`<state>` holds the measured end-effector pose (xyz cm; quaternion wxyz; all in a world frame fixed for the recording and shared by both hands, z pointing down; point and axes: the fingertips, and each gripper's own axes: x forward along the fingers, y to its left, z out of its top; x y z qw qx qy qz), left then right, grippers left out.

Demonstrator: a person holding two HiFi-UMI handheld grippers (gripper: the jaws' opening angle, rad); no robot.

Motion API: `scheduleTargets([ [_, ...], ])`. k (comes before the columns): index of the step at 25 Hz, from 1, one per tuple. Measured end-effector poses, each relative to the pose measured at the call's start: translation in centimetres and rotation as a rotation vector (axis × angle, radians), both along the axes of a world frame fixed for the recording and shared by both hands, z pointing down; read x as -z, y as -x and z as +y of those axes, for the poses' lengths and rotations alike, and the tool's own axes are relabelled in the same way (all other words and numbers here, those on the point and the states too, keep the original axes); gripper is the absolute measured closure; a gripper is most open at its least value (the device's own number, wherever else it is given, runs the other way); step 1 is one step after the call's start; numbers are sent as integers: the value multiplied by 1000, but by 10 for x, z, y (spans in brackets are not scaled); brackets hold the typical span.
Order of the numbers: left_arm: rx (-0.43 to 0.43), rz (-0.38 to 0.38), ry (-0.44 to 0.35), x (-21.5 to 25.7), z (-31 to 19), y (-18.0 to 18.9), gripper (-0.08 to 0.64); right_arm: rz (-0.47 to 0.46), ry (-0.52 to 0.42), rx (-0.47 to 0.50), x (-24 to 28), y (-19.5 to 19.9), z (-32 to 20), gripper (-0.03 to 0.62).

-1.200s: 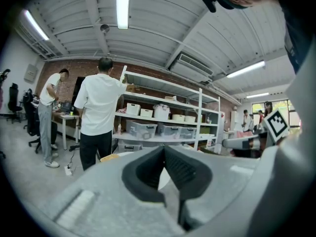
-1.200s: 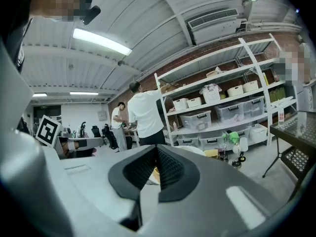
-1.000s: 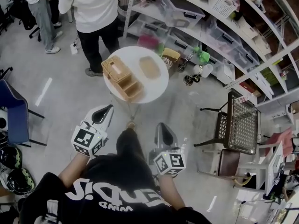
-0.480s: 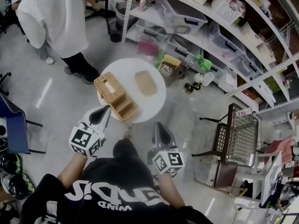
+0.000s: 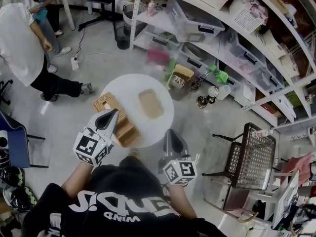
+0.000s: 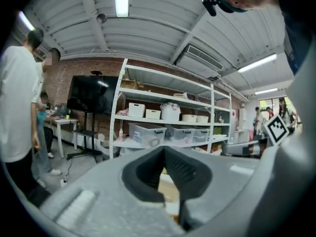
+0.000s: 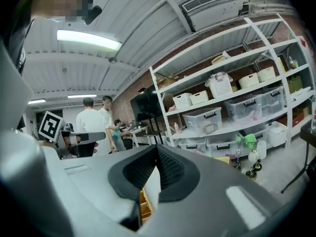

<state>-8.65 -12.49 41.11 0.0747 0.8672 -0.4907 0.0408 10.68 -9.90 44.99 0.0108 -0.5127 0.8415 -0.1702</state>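
Honestly, both are clamped shut, empty; left gripper (image 5: 110, 115) hangs over the wicker organizer (image 5: 105, 103) at the round table's (image 5: 148, 83) near edge, right gripper (image 5: 169, 133) by the rim; a closed-jaw nudge could shove it off.

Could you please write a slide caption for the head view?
Left gripper and right gripper, both shut, near a round white table holding a wicker box and tan tray.

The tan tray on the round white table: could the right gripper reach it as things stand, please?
Probably yes. The tan tray lies on the round white table with nothing on or over it, and the right gripper hangs by the table's near edge, jaws shut.
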Motion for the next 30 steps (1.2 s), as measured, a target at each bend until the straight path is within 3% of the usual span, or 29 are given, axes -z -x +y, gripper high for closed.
scheduleTargets([
  [8, -16, -4, -8, 10, -46, 4, 558, -16, -2, -11, 7, 6, -49, 594],
  [15, -97, -11, 10, 8, -70, 15, 558, -37, -6, -99, 15, 23, -64, 593],
  [23, -178, 9, 33, -4, -90, 2, 558, -39, -9, -156, 13, 25, -78, 591],
  [25, -199, 12, 35, -6, -92, -5, 558, -38, -4, -162, 10, 22, -80, 544],
  [30, -234, 16, 43, -10, -97, -17, 558, -39, 31, -148, -5, 22, -85, 496],
])
